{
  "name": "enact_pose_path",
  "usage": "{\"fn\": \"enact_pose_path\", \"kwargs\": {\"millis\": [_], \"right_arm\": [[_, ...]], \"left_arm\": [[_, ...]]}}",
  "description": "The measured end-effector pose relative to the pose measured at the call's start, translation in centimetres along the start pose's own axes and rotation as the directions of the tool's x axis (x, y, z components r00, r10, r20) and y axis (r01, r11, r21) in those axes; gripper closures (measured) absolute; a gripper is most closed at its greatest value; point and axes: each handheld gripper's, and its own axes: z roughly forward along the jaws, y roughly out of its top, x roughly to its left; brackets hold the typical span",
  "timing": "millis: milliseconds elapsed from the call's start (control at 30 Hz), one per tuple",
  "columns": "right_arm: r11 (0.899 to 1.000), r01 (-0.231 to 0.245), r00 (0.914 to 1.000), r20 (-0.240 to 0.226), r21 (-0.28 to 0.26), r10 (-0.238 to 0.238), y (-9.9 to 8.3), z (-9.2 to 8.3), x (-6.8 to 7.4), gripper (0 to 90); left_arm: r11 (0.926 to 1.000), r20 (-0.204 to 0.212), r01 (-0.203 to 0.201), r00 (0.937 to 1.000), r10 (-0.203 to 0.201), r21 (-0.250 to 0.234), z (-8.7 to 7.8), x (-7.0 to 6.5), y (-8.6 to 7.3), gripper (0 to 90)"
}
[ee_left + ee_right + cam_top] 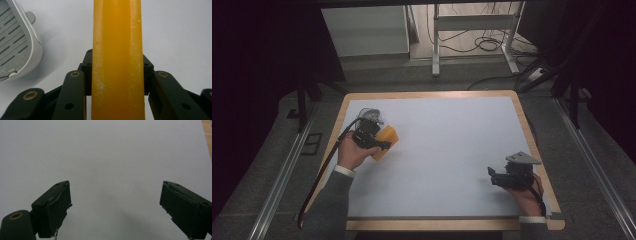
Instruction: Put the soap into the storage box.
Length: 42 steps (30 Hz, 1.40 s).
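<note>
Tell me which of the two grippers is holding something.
The left gripper: its jaws clamp an orange bar, beside a white slotted dish. The right gripper stands open over bare table.

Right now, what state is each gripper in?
Left gripper: shut on the orange soap bar, beside the white soap dish.
Right gripper: open, nothing between its jaws, above the white tabletop.

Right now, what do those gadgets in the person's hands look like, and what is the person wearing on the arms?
Each hand holds a black two-jaw tool. The left gripper trails a dark cable off the table's edge. Its linkage arms carry brass-coloured rivets. The right gripper has a grey three-cornered plate on top and blocky black pads. Both grey sleeves end in white cuffs.
</note>
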Motion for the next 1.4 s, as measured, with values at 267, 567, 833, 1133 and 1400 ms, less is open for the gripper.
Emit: {"fn": "enact_pose_path", "kwargs": {"millis": [267, 567, 833, 1133, 1400], "right_arm": [[1.000, 0.000, 1.0000, 0.001, -0.004, 0.000, 0.0, -0.1, 0.0, 10.0], [1.000, 0.003, 1.0000, 0.004, -0.006, -0.003, 0.0, -0.1, 0.0, 10.0], [1.000, 0.002, 1.0000, 0.006, -0.005, -0.002, 0.0, -0.1, 0.0, 10.0], [1.000, 0.001, 1.0000, 0.006, -0.006, -0.001, 0.0, -0.1, 0.0, 10.0], [1.000, 0.000, 1.0000, 0.008, -0.007, 0.000, 0.0, -0.1, 0.0, 10.0]], "left_arm": [[0.9999, 0.004, 0.015, 0.9999, -0.015, 0.008, 0.1, 0.7, 0.2, 60.6], [0.9994, 0.001, 0.033, 0.9995, -0.033, 0.008, 0.0, 1.5, 0.4, 60.6], [0.9991, -0.003, 0.042, 0.9991, -0.042, 0.008, -0.2, 2.1, 0.7, 60.7], [0.9986, -0.015, 0.052, 0.9985, -0.052, 0.002, -1.0, 2.9, 1.4, 60.6], [0.9976, -0.018, 0.069, 0.9974, -0.069, -0.007, -1.3, 3.5, 2.0, 60.6]]}}
